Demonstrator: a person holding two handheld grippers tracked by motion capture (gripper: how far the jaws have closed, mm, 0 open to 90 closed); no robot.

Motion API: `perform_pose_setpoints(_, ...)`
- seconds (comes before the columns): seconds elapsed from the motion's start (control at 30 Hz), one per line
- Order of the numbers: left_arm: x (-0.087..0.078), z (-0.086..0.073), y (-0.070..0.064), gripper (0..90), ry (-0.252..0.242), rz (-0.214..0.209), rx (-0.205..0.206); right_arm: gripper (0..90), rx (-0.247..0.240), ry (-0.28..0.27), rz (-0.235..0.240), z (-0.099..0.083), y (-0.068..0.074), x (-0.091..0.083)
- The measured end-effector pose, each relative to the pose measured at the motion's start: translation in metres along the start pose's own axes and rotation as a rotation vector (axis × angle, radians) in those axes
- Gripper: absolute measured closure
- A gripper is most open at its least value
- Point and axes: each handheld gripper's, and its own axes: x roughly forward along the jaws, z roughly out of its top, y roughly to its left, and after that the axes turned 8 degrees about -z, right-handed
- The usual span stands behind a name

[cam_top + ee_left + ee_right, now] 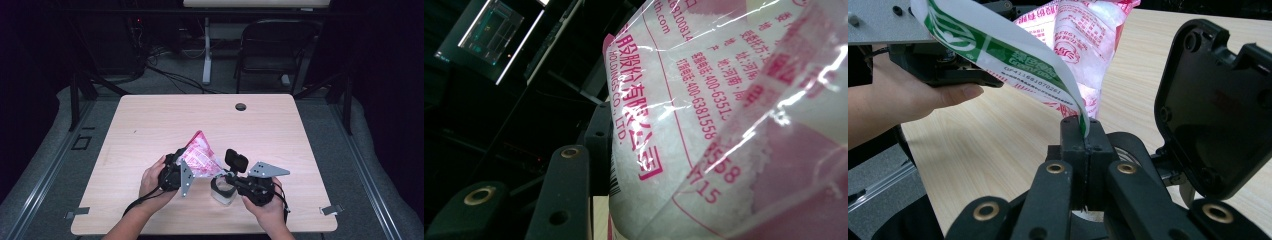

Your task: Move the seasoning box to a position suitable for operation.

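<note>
With both tools — left (186,172), right (1083,131) — pinching the bag (200,156), a hard pull could spill grains beside the cup (223,190).

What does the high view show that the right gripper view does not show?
The high view alone takes in the whole wooden table, a clear cup on it below the bag, and a chair beyond. The right gripper view alone shows the right gripper pinching the bag's green-printed edge. Both show the pink-printed bag and the left gripper.
</note>
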Motion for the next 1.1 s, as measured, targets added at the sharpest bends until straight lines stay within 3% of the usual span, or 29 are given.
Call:
perform_pose_setpoints(0.17,-0.001,0.0019,0.0011,60.0,-0.02,0.013,-0.007,90.0,-0.002,-0.007,0.001,0.001,0.0011,-0.0018)
perform_pose_setpoints(0.67,0.0,0.0004,-0.0011,60.0,-0.027,0.034,0.043,90.0,0.003,0.01,0.0,-0.0031,0.0002,0.0002)
perform_pose_setpoints(1.1,-0.0007,-0.0017,-0.0064,60.1,-0.031,0.05,0.049,90.0,-0.009,0.026,0.0,-0.0048,0.0007,0.0015)
